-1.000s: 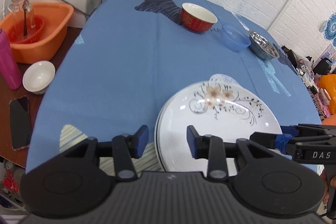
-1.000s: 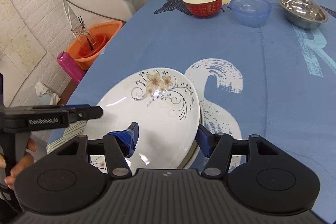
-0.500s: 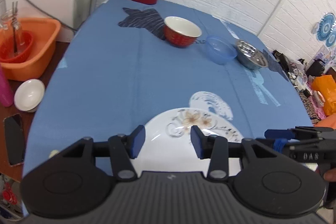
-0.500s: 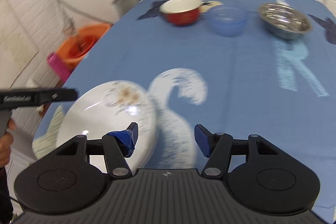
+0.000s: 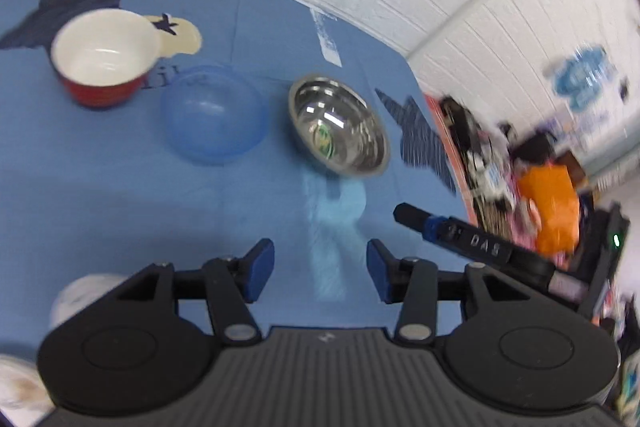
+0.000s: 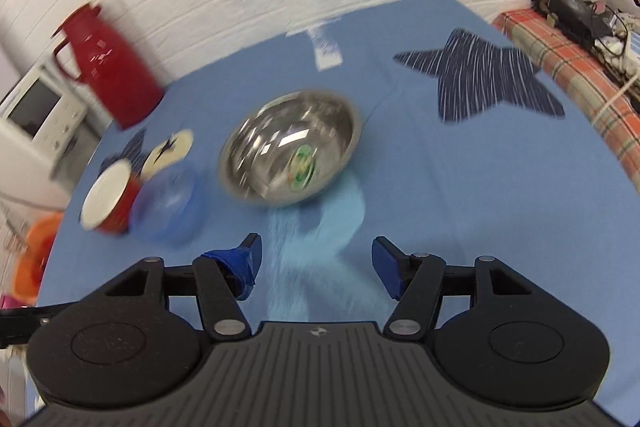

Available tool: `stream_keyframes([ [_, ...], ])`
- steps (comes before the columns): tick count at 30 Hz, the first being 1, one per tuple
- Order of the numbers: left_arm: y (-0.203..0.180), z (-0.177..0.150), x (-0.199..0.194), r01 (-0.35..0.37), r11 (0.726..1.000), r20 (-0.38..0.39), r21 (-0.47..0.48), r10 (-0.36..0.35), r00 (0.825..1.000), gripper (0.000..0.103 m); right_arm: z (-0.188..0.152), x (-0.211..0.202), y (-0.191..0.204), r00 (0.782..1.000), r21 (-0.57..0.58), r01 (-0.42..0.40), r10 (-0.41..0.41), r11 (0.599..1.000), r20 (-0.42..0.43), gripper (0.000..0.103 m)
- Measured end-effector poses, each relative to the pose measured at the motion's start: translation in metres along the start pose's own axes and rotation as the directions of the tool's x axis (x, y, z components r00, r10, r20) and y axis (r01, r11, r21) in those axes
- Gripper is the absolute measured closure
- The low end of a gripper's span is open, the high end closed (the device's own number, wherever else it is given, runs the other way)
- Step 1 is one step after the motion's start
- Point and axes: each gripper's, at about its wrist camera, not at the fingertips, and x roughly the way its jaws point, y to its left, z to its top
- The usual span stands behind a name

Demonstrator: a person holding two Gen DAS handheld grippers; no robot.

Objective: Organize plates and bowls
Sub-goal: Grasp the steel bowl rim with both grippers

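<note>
- Left wrist view: left gripper (image 5: 320, 269) is hanging spread and empty over the blue tablecloth (image 5: 120, 211), with the shiny steel bowl (image 5: 339, 129) sitting ahead beside a clear blue plastic bowl (image 5: 214, 114) and a red ceramic bowl (image 5: 105, 55).
- Right wrist view: right gripper (image 6: 318, 269) is gaping wide too, holding nothing, pointing at that steel bowl (image 6: 291, 153); everything's blurry.

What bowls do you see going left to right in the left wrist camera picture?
Red bowl → blue plastic bowl → shiny metal bowl.
</note>
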Motion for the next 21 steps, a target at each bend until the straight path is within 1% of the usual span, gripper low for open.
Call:
stream_keyframes([
  [1, -0.005, 0.008, 0.017, -0.005, 0.999, 0.011, -0.054, 0.006, 1.0, 0.056, 0.011, 0.01, -0.002, 1.0, -0.007, 0.008, -0.008, 1.0, 0.008, 0.056],
  [3, -0.012, 0.02, 0.047, -0.014, 0.993, 0.023, -0.119, 0.017, 1.0, 0.056, 0.029, 0.029, -0.007, 1.0, -0.02, 0.019, -0.019, 1.0, 0.016, 0.055],
  [5, -0.017, 0.027, 0.07, -0.035, 0.986, 0.035, -0.162, 0.041, 0.999, 0.056, 0.045, 0.048, -0.012, 0.999, -0.032, 0.032, -0.032, 0.999, 0.006, 0.055],
  [7, -0.019, 0.03, 0.091, -0.067, 0.977, 0.042, -0.203, 0.077, 0.996, 0.056, 0.058, 0.067, -0.013, 0.999, -0.082, 0.038, -0.038, 0.996, -0.005, 0.055],
  [9, -0.017, 0.032, 0.106, -0.075, 0.966, 0.048, -0.246, 0.09, 0.995, 0.056, 0.065, 0.083, -0.01, 0.999, -0.136, 0.042, -0.044, 0.99, -0.007, 0.054],
  [11, -0.018, 0.035, 0.118, -0.099, 0.962, 0.064, -0.253, 0.119, 0.991, 0.056, 0.069, 0.097, -0.01, 0.999, -0.168, 0.033, -0.036, 0.985, -0.019, 0.054],
  [14, -0.02, 0.038, 0.127, -0.128, 0.959, 0.087, -0.253, 0.155, 0.984, 0.056, 0.07, 0.113, -0.011, 0.999, -0.18, 0.024, -0.03, 0.983, -0.035, 0.055],
  [16, -0.018, 0.042, 0.136, -0.164, 0.956, 0.086, -0.245, 0.19, 0.978, 0.058, 0.069, 0.12, -0.012, 0.999, -0.197, 0.005, -0.012, 0.98, -0.032, 0.062],
  [17, -0.016, 0.043, 0.141, -0.179, 0.954, 0.07, -0.241, 0.201, 0.977, 0.067, 0.068, 0.121, -0.013, 1.0, -0.196, 0.002, -0.007, 0.981, -0.026, 0.064],
  [18, -0.014, 0.046, 0.145, -0.18, 0.955, 0.058, -0.235, 0.198, 0.978, 0.077, 0.067, 0.122, -0.013, 1.0, -0.192, -0.004, -0.002, 0.981, -0.031, 0.074],
  [19, -0.014, 0.048, 0.147, -0.182, 0.96, 0.059, -0.211, 0.198, 0.978, 0.086, 0.065, 0.124, -0.014, 0.999, -0.184, -0.017, 0.01, 0.983, -0.043, 0.081],
  [20, -0.015, 0.05, 0.147, -0.193, 0.963, 0.048, -0.19, 0.205, 0.977, 0.094, 0.064, 0.122, -0.014, 0.999, -0.175, -0.034, 0.026, 0.984, -0.048, 0.083],
  [21, -0.015, 0.05, 0.146, -0.198, 0.964, 0.042, -0.179, 0.208, 0.977, 0.094, 0.063, 0.12, -0.013, 0.998, -0.173, -0.042, 0.033, 0.984, -0.057, 0.084],
])
